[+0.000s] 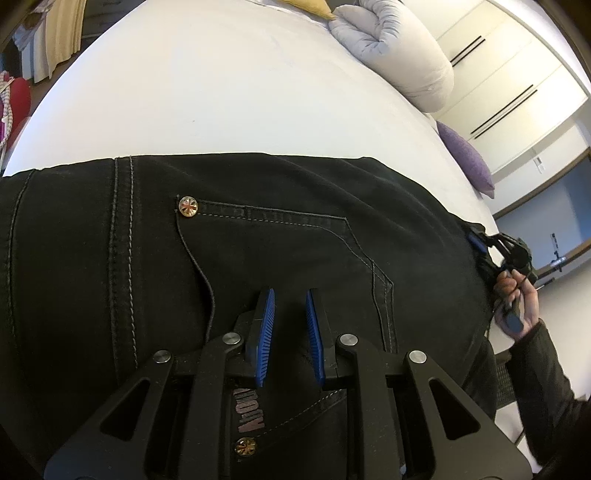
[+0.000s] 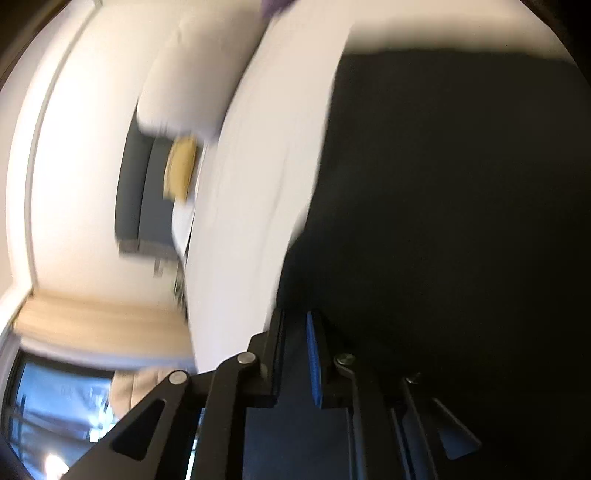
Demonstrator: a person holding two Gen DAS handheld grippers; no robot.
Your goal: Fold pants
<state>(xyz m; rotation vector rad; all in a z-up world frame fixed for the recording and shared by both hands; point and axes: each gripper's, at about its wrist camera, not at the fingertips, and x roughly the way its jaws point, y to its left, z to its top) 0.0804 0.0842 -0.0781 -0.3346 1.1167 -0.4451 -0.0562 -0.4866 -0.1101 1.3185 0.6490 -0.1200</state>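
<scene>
Directly beneath the left gripper (image 1: pixel 290 295), black denim pants (image 1: pixel 110 258) spread flat on a white bed sheet (image 1: pixel 203 92), seat side up, with a back pocket (image 1: pixel 295 251) and its brass rivet (image 1: pixel 188 206) just ahead of the blue pads. Long axis of the cloth running across the left wrist view, side to side, square to the line of the fingers. Jaws of this gripper narrowly apart, dark fabric showing in the gap; impossible to tell whether pinched or merely hovered over. Off at the right-hand edge of the cloth, the right gripper (image 1: pixel 480 243) in a person's hand (image 1: pixel 517 306), touching or nearly touching the border of the pants. From its own blurred camera, right gripper (image 2: pixel 295 321) also nearly closed, grip impossible to tell, black denim (image 2: pixel 461 221) filling the side ahead and to the right. Left hand judged nearer the seat, right hand nearer one end, so likely a fold along that long axis. Beyond, bare sheet, a rolled pale duvet (image 1: pixel 399 48), a purple cushion (image 1: pixel 467 155), a yellow one (image 1: pixel 310 5), and cream wardrobe doors (image 1: pixel 517 74).
</scene>
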